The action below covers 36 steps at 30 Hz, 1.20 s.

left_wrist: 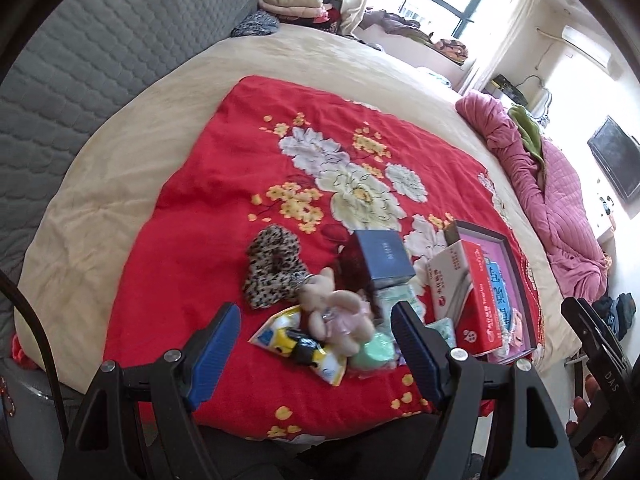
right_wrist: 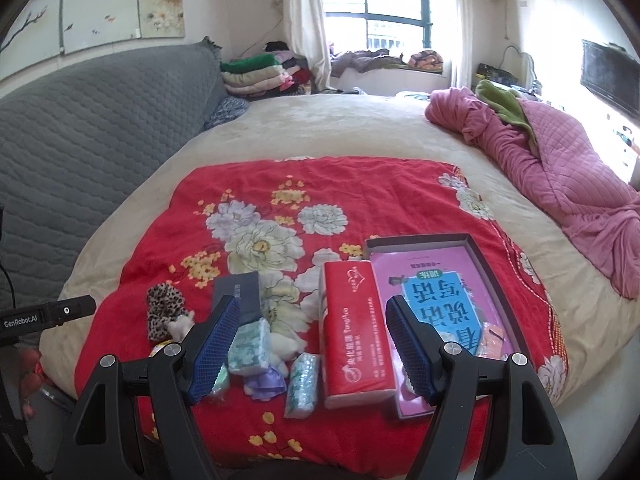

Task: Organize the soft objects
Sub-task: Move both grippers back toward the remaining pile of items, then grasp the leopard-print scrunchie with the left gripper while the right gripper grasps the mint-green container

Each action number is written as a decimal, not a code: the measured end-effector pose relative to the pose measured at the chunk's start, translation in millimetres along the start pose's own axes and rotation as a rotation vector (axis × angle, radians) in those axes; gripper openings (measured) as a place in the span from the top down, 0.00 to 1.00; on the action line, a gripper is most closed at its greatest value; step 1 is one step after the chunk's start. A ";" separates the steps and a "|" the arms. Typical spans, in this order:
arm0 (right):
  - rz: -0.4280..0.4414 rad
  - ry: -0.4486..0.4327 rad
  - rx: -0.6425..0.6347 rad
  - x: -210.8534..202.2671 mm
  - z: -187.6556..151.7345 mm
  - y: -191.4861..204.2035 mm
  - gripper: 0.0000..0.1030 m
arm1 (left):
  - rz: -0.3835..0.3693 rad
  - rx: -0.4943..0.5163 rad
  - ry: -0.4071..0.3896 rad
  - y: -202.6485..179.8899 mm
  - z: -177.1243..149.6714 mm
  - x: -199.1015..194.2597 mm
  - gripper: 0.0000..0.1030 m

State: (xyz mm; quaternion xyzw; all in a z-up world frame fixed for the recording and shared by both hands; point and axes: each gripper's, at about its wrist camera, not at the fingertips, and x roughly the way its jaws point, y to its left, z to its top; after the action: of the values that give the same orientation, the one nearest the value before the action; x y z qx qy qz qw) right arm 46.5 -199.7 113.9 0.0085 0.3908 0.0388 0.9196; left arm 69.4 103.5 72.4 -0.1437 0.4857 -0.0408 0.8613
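Hovering released, left gripper above plush toy, right gripper empty, near what looks like tissue packs.

Both wrist cameras look steeply down along their fingers from the bed's near edge, facing the window. Both show the red quilt mid-frame. The left view sits close over the pile of things; the right view is centred on the tray.
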 end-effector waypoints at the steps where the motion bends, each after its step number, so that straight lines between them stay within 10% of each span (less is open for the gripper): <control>1: 0.002 0.007 -0.006 2.6 -1.3 2.6 0.26 | 0.005 -0.003 0.003 3.1 -1.3 1.8 0.25; 25: 0.110 0.230 -0.196 87.6 -64.5 83.8 0.26 | 0.030 -0.066 0.136 44.6 -26.1 72.6 0.25; 36: 0.161 0.331 -0.088 122.2 -88.5 89.3 0.26 | 0.039 -0.091 0.156 55.5 -21.3 99.3 0.25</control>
State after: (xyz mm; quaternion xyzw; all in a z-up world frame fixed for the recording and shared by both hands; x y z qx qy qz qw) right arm 61.6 -102.4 -31.1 -0.0068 0.5329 0.1299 0.8361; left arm 99.6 131.3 -35.7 -0.1696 0.5554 -0.0130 0.8140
